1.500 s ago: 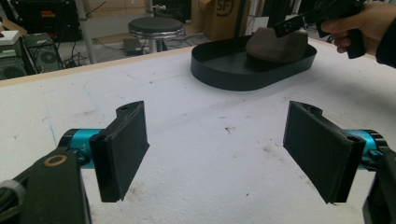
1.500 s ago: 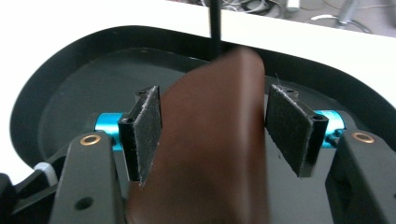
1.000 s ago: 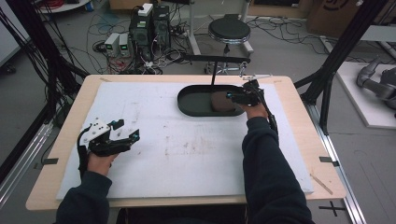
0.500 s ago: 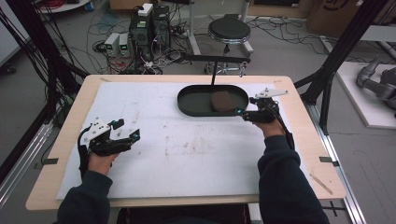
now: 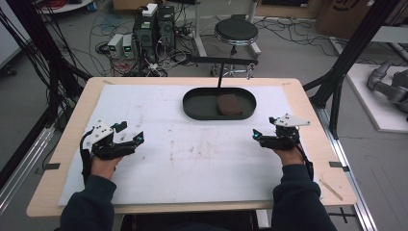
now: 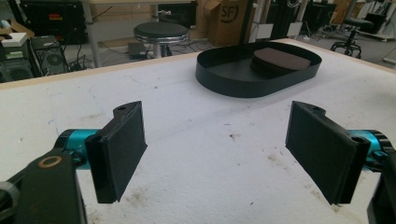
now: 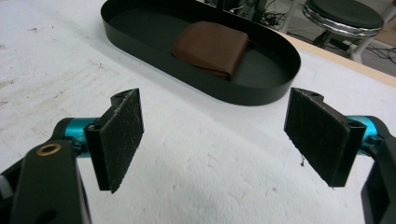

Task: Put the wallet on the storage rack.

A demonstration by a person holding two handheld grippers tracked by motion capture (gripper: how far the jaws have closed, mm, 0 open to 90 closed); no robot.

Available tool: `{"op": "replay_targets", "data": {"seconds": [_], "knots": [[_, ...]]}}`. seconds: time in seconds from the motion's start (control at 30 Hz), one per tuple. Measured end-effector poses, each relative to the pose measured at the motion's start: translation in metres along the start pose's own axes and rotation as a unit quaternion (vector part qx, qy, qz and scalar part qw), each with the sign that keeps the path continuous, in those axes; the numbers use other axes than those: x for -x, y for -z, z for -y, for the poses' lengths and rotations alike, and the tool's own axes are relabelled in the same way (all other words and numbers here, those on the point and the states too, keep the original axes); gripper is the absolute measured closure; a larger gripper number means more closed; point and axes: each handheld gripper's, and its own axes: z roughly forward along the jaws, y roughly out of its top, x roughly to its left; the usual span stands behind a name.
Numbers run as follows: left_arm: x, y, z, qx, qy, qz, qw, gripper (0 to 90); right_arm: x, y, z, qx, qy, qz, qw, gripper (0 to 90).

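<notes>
The brown cloth (image 5: 228,104) lies in the black tray (image 5: 192,107). The right tongs (image 5: 262,137) have just opened wide, with nothing between them. The left tongs (image 5: 130,133) are apart too

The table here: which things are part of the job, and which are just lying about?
Part of the job:
- brown folded cloth
- black oval tray holding it
- right gripper, jaws just opened, nothing between them
- left gripper, open, nothing between them

Just lying about:
- black stool
- computer boxes
- floor cables

A brown cloth (image 5: 228,104) lies in a black tray (image 5: 195,107) on white, stained table cover (image 5: 192,163).
</notes>
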Motion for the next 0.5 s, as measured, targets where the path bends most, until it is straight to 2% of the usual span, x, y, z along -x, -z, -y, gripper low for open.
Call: {"op": "replay_targets", "data": {"seconds": [0.17, 0.5], "knots": [[0.0013, 0.0014, -0.0011, 0.0, -0.006, -0.002, 1.0, 19.9, -0.0014, 0.006, 0.0083, -0.004, -0.001, 0.004, 1.0, 20.2], [0.0038, 0.0021, -0.001, -0.002, -0.01, 0.0, 0.9999, 19.9, -0.0015, 0.006, 0.0098, -0.008, -0.005, 0.005, 0.9999, 20.2]]}}
